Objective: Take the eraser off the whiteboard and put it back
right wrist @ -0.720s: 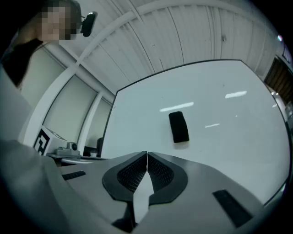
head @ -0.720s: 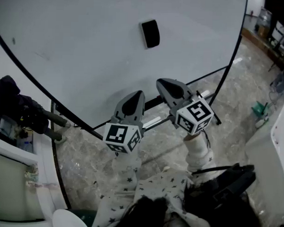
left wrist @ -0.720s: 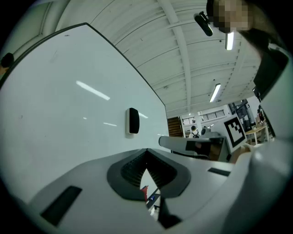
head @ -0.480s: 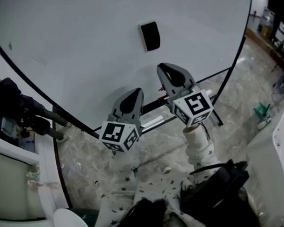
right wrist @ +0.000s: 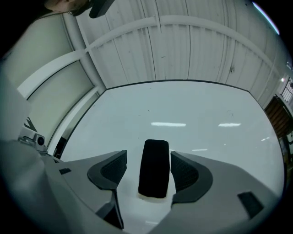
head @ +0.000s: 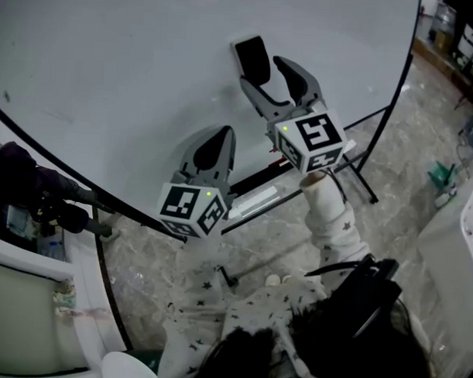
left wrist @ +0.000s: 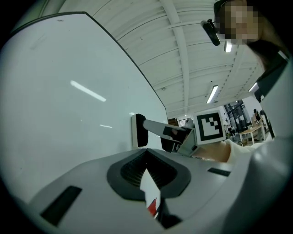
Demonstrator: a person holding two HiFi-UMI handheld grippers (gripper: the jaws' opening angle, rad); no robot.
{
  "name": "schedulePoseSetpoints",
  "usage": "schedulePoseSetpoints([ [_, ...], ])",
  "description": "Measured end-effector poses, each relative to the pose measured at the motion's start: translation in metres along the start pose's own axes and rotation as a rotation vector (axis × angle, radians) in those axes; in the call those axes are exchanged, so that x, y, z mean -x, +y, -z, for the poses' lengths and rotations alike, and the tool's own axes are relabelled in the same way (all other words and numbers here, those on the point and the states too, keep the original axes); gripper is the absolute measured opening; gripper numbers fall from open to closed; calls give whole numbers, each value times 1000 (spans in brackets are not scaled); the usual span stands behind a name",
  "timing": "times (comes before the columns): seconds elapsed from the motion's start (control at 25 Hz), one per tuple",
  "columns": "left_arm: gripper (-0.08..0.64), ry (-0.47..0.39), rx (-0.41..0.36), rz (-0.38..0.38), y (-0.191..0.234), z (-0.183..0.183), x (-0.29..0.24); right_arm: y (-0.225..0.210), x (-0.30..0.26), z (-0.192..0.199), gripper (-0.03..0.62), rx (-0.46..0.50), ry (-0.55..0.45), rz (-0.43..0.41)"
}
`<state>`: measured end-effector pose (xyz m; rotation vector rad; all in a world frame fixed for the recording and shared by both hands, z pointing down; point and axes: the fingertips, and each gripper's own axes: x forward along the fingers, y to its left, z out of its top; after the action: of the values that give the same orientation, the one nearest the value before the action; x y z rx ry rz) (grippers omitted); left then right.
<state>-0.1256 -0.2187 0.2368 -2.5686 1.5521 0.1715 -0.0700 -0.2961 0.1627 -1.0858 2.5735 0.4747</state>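
A black eraser (head: 252, 56) sticks upright on the whiteboard (head: 109, 64). My right gripper (head: 264, 71) is up at the board, open, one jaw on each side of the eraser. In the right gripper view the eraser (right wrist: 154, 173) stands between the pads (right wrist: 111, 167) with a thin gap on both sides, nothing pressing on it. My left gripper (head: 216, 149) hangs lower and to the left, shut and holding nothing, clear of the board. From the left gripper view the eraser (left wrist: 138, 130) shows side-on against the whiteboard (left wrist: 68, 114), with the right gripper (left wrist: 167, 131) reaching onto it.
Under the board runs a black frame with a tray holding a white marker (head: 255, 199). The stand's legs (head: 365, 177) spread over the marble floor. A green object (head: 440, 176) and a white cabinet (head: 459, 246) are at the right, dark equipment (head: 35, 189) at the left.
The right gripper has risen from below the eraser up to the board and now straddles the eraser. The left gripper has stayed low and shut.
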Motion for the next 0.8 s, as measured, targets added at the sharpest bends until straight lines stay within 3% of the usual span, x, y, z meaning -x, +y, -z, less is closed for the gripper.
schedulePoseSetpoints([
  [0.12,2,-10,-3,5,19,-1,-7,0,-27,8,298,32,12,19],
  [0.52,0,-30,-28,-9,12,-11,-1,-17,-32,11,298,98,57,101],
  [0.8,2,-24,-36,-11,10,-7,-1,-25,-24,15,264,40,43,152],
])
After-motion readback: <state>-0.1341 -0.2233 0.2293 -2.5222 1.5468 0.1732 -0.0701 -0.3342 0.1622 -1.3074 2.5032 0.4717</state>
